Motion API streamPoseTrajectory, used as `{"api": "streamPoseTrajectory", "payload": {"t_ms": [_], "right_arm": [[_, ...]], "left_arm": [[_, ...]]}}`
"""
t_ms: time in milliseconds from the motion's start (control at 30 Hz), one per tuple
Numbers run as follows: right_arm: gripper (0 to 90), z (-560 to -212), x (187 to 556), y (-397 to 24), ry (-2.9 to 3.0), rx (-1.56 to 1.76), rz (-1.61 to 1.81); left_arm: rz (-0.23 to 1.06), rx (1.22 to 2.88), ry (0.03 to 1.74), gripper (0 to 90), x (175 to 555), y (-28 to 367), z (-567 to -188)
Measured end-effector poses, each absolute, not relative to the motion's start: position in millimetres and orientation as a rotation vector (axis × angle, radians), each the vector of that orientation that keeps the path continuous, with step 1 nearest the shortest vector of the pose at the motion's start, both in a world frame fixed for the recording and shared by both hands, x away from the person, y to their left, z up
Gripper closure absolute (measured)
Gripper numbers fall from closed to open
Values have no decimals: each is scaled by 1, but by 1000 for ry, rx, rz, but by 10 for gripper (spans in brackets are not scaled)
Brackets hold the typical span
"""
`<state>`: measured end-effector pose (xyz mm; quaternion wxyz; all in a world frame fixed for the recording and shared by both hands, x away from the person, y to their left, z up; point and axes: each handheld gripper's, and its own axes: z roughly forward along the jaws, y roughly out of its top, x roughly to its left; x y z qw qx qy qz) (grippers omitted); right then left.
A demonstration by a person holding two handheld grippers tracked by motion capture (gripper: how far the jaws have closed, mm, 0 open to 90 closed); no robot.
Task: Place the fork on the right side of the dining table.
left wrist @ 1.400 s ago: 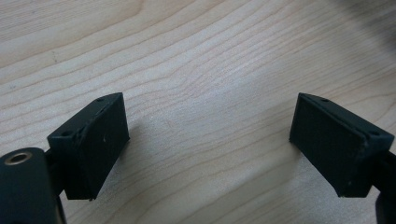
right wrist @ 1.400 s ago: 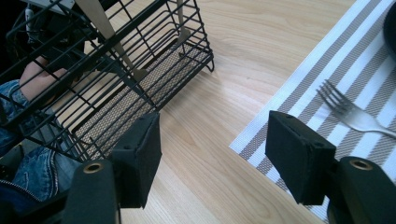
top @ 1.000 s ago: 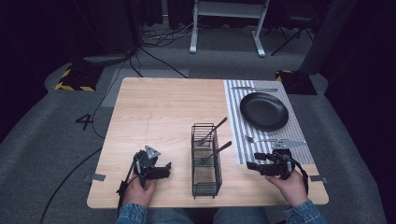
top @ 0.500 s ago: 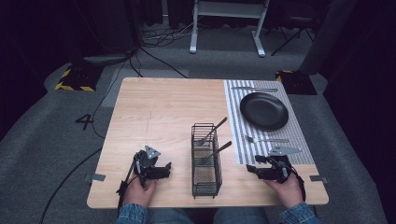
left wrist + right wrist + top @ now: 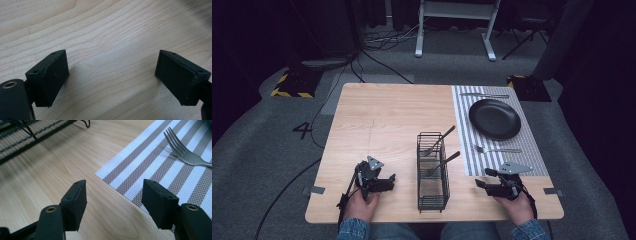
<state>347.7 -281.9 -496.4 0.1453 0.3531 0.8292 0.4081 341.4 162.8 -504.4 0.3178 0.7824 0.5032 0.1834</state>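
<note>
A black wire basket [image 5: 432, 172] stands near the table's front edge with two utensils [image 5: 441, 141] leaning in it. My left gripper [image 5: 388, 181] rests low to the left of the basket, jaws open over bare wood [image 5: 110, 62]. My right gripper [image 5: 482, 180] sits to the basket's right, open, close above the wood by the corner of the striped placemat [image 5: 160, 160]. Its jaws hold nothing [image 5: 113, 195]. A fork [image 5: 183, 146] lies on the mat beyond them, and the same fork [image 5: 494, 149] lies below a black plate [image 5: 494, 118].
A knife [image 5: 484, 95] lies on the mat behind the plate. The basket's edge [image 5: 30, 137] is at the upper left of the right gripper view. The wooden table [image 5: 382, 120] ends close behind both hands. Cables and a stand are on the floor beyond.
My right gripper has sunk a little toward the table, still open. The left gripper has stayed where it was.
</note>
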Motion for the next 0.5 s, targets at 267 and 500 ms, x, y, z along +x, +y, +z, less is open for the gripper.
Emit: {"api": "streamPoseTrajectory", "payload": {"t_ms": [267, 500], "right_arm": [[356, -502, 344, -276, 2406, 943, 1069], [171, -504, 345, -275, 2432, 953, 1069]], "left_arm": [[482, 2059, 1324, 117, 341, 163, -504], [482, 2059, 1324, 116, 341, 163, -504]]}}
